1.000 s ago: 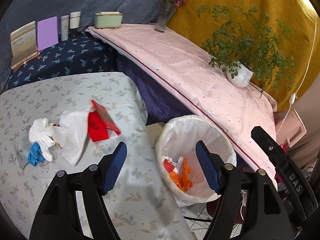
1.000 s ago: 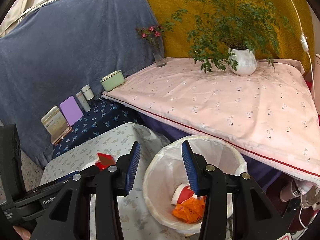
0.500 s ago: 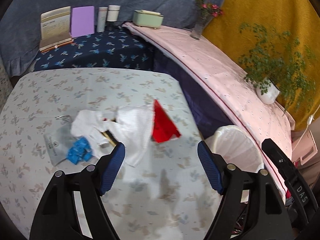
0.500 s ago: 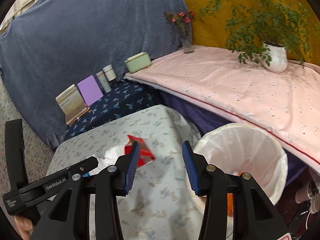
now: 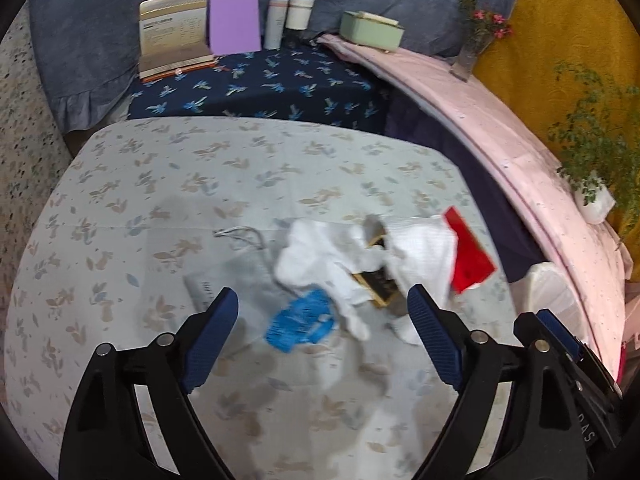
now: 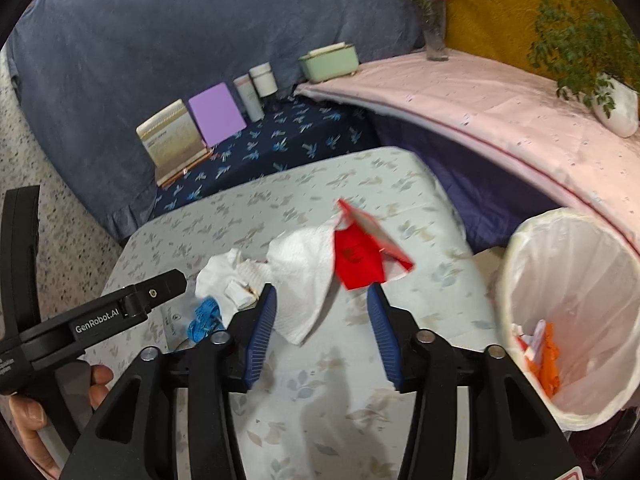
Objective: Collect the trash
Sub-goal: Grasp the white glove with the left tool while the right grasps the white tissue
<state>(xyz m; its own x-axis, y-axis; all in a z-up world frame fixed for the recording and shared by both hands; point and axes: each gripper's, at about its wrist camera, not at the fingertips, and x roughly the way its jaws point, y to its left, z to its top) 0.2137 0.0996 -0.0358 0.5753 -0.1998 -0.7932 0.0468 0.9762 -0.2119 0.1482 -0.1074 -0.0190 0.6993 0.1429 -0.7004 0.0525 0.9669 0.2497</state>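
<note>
You can read "GenRobot.AI" in white on the black body of the left gripper (image 6: pixel 102 322), seen from the right wrist view. On the right gripper (image 5: pixel 582 430) body, in the left wrist view, the letters "DAS" show; print elsewhere is too blurred to read

- The left gripper (image 5: pixel 322 332) swings away from the trash bin (image 5: pixel 548 292), which now sits at the right edge of its view, and hangs over the blue wrapper (image 5: pixel 302 322) and crumpled white tissues (image 5: pixel 320 256).
- The right gripper (image 6: pixel 322 330) leaves the bin's mouth and now hovers over the table (image 6: pixel 320 400), its open jaws framing the paper towel (image 6: pixel 308 276) and red packet (image 6: pixel 360 260).
</note>
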